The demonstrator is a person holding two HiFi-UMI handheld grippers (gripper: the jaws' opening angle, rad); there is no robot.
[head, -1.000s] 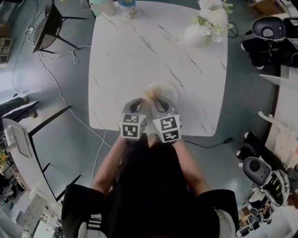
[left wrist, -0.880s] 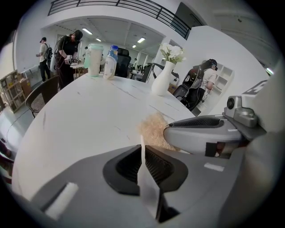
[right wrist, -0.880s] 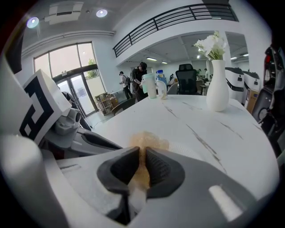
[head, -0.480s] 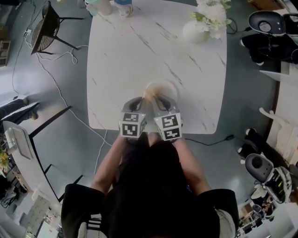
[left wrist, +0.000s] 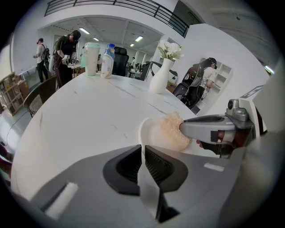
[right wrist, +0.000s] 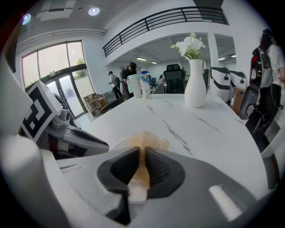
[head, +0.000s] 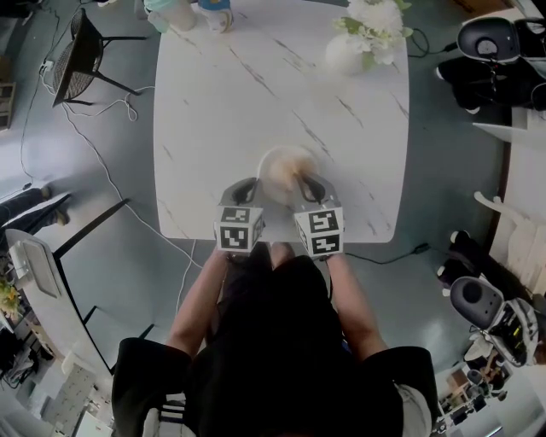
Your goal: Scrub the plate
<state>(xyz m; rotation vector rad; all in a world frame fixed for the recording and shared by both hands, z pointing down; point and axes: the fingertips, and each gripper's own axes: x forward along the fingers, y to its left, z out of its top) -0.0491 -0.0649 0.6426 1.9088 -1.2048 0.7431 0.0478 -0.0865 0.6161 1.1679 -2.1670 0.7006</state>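
A white plate [head: 271, 160] lies near the front edge of the white marble table [head: 256, 94]. My left gripper [head: 254, 184] is shut on the plate's near rim; in the left gripper view the thin white rim [left wrist: 143, 133] runs between the jaws of the left gripper [left wrist: 142, 153]. My right gripper [head: 305, 183] is shut on a tan sponge [head: 287, 168] that rests on the plate. In the right gripper view the sponge [right wrist: 144, 141] sticks out past the jaws of the right gripper [right wrist: 142, 156], over the plate [right wrist: 116, 143]. The two grippers stand side by side.
A white vase with flowers [head: 348, 53] stands at the table's far right. A pale cup [head: 169, 14] and a bottle [head: 215, 12] sit at the far left corner. A black chair [head: 81, 51] stands to the left on the floor. People stand in the background.
My right gripper has slid to the right with the sponge across the plate, so the two marker cubes are farther apart. The left gripper has kept its hold on the rim.
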